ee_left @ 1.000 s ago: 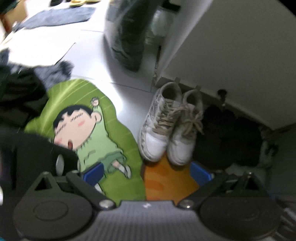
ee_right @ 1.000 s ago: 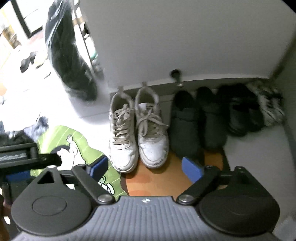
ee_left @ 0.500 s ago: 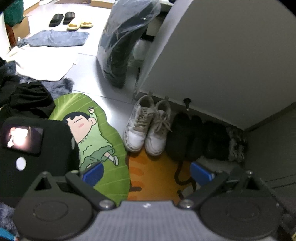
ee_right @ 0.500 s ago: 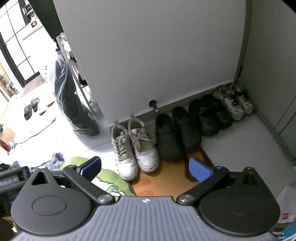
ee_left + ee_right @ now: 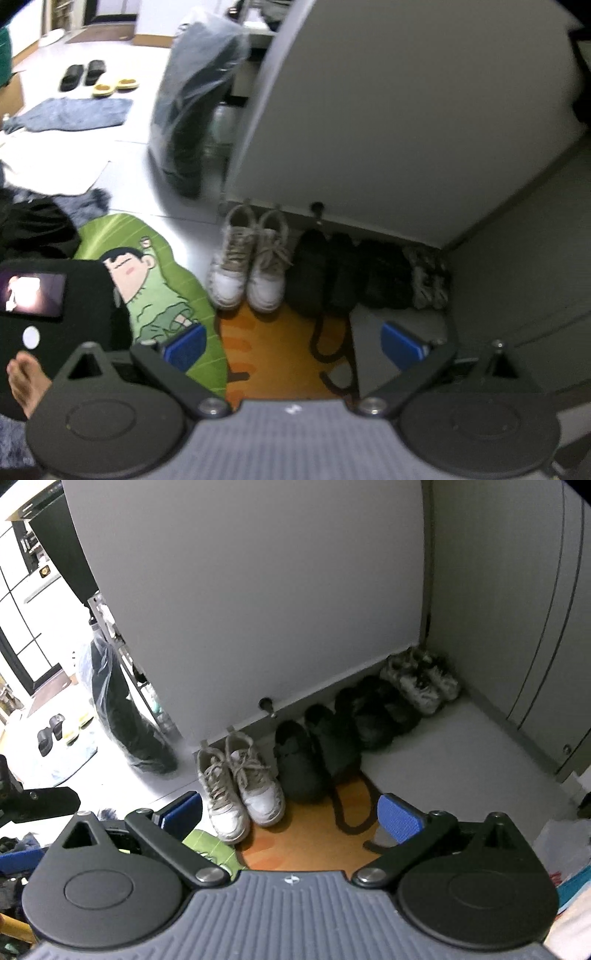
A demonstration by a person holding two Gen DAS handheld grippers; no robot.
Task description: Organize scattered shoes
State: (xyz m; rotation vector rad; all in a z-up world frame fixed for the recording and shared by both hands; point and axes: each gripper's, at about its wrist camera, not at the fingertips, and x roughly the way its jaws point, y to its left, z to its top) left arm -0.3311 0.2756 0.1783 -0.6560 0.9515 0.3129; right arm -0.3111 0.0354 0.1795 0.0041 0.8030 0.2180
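So both grippers, left (image 5: 291,343) and right (image 5: 290,810), hang wide open and empty; ahead of the jaws, sneakers (image 5: 240,779) beside black shoes (image 5: 314,753), nothing blocking.

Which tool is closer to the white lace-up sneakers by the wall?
Right, slightly. The right tool hovers open just short of the white lace-up sneakers; the left tool is open, a bit farther back over the mats.

I can't separate the dark shoes (image 5: 347,273) right of the white sneakers (image 5: 251,266); my left view blurs them together.
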